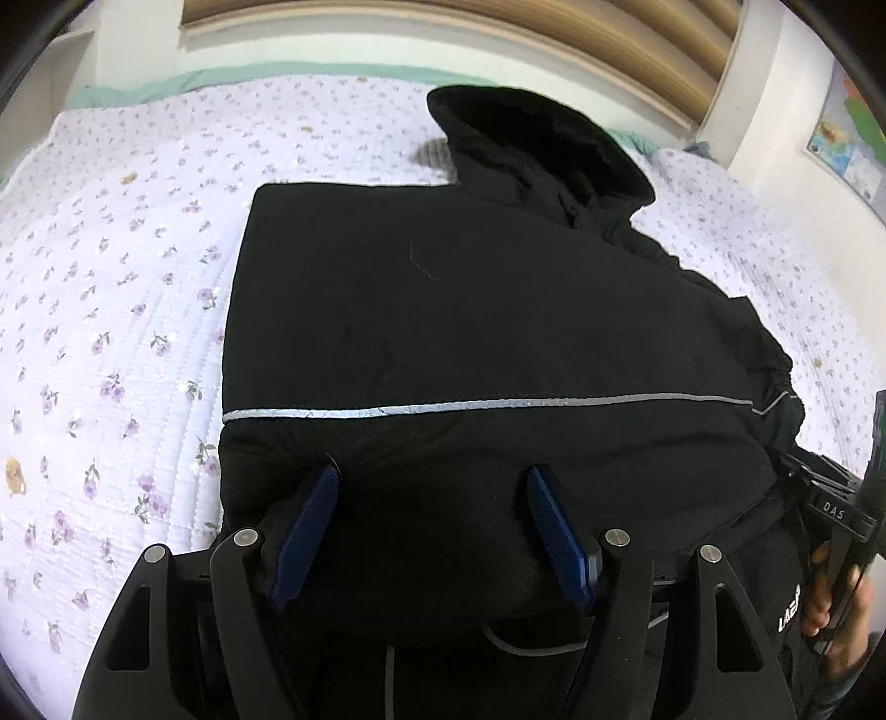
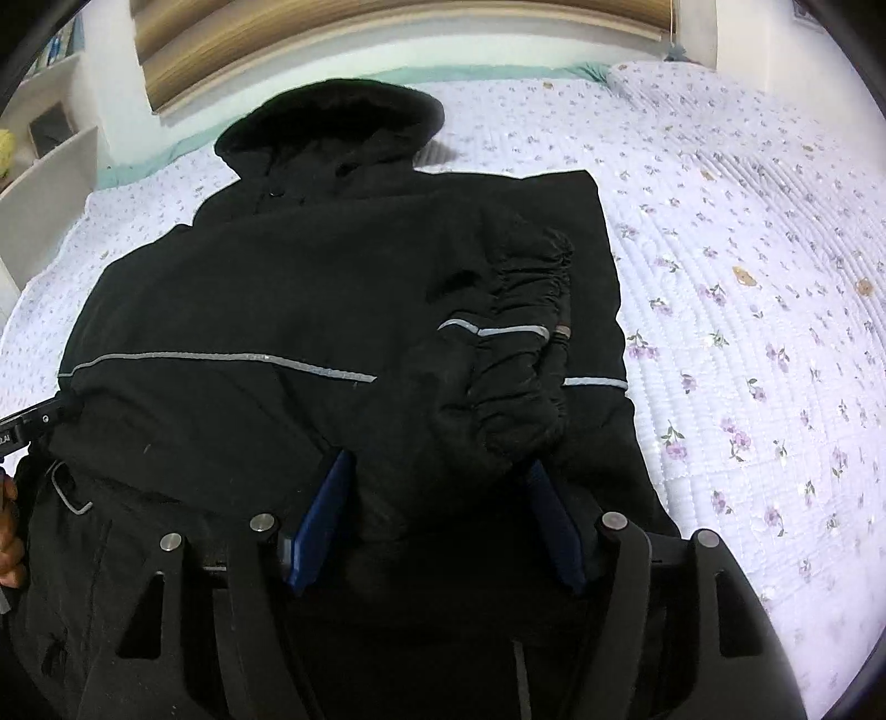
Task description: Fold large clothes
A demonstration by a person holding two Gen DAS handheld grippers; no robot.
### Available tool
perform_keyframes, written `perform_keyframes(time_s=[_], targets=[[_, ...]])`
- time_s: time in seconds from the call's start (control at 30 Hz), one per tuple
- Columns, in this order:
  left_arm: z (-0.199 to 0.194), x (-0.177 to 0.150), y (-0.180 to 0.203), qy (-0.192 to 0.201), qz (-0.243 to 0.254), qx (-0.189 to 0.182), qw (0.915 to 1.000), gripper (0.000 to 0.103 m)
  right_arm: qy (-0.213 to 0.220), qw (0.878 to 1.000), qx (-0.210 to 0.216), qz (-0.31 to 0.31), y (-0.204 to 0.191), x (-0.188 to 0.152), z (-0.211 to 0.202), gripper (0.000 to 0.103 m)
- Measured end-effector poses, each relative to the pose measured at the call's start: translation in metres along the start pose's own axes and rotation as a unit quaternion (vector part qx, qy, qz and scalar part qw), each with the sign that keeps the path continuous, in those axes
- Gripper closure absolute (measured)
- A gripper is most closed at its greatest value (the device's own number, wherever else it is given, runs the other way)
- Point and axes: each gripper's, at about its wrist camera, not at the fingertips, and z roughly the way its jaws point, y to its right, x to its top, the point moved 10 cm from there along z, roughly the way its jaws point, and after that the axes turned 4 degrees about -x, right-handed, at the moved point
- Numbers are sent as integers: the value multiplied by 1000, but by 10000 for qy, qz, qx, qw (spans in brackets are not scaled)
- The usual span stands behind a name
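Note:
A large black hooded jacket [image 1: 443,310] with a thin reflective stripe [image 1: 387,411] lies on the bed, hood at the far end. It also shows in the right wrist view [image 2: 277,288]. My left gripper [image 1: 432,476] is open, its blue pads low over the jacket's near part. My right gripper [image 2: 440,468] is open, with the bunched elastic sleeve cuff [image 2: 515,354] lying between and above its fingers. The right gripper's body shows at the left view's right edge [image 1: 830,515].
The bed has a white quilt [image 1: 111,332] with small purple flowers, seen also on the right [image 2: 747,332]. A wooden headboard [image 1: 498,33] and wall lie beyond. White shelves [image 2: 44,183] stand at the far left.

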Motion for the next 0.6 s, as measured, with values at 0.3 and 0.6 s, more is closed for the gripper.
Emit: perform_keyframes(time_s=[0.3, 0.6], targets=[[-6, -2, -1, 196, 130, 108, 9997, 30, 238, 9997, 30, 88, 9, -11, -14, 33], [-35, 22, 11, -698, -9, 188, 9974, 30, -886, 9946, 136, 517, 9, 7, -20, 32]])
